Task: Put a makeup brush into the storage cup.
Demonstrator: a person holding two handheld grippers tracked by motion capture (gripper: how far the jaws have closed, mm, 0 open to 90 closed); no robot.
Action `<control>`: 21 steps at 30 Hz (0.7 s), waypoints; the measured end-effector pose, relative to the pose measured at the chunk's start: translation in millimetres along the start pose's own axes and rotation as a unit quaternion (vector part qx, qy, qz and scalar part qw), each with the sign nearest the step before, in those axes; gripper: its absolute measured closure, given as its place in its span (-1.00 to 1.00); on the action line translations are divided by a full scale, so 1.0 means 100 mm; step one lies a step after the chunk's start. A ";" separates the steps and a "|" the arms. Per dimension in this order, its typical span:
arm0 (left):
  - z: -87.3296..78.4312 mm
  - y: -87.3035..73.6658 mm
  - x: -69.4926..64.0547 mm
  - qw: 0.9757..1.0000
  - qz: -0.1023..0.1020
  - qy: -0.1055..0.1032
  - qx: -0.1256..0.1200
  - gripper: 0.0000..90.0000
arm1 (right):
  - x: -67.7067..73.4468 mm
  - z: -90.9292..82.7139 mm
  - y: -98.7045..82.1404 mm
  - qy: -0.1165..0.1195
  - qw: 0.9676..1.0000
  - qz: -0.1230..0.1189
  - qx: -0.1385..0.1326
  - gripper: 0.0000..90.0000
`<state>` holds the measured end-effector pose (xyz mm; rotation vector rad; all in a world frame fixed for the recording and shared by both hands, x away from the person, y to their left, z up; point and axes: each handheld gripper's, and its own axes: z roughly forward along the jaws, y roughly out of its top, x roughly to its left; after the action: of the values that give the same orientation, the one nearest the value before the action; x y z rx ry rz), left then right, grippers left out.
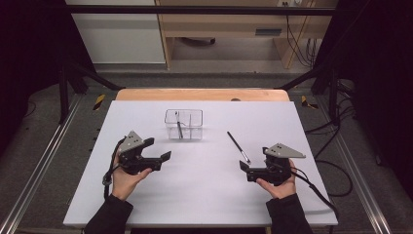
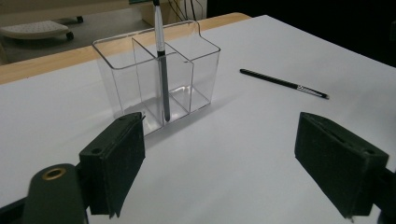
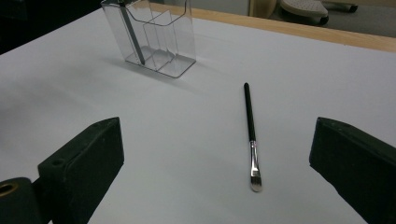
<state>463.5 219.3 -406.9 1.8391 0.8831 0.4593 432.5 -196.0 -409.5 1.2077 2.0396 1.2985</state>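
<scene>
A clear plastic organizer (image 1: pixel 183 124) with several compartments stands at the back middle of the white tabletop (image 1: pixel 204 195). One slim dark brush (image 1: pixel 179 128) leans upright in it. A second black brush (image 1: pixel 238 146) with a silver ferrule lies flat to the organizer's right. My left gripper (image 1: pixel 158 152) is open and empty, a little in front and to the left of the organizer (image 2: pixel 159 79); the standing brush (image 2: pixel 161 70) is straight ahead of it. My right gripper (image 1: pixel 245 169) is open too, just short of the loose brush (image 3: pixel 251 130), whose bristle end points toward it.
A wooden table edge (image 1: pixel 202 94) runs behind the white surface. Beyond it stand pale wooden furniture (image 1: pixel 224 29) and a white panel. Cables (image 1: pixel 336 170) lie on the floor at the right. Metal rails (image 1: pixel 34 170) flank the table.
</scene>
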 end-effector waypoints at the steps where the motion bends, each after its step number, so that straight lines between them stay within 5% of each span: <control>1: -0.01 -0.02 0.00 1.000 -0.001 0.002 0.000 -0.68 | 0.00 0.00 0.00 0.000 1.000 0.000 0.000 -0.92; 21: -0.15 -0.25 0.08 1.000 -0.021 0.016 0.010 -0.71 | -0.02 -0.03 -0.01 -0.004 1.000 0.003 0.000 -0.93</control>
<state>450.0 240.7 -423.2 1.8323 0.9486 0.4560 431.1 -199.7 -409.5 1.2166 2.0330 1.2946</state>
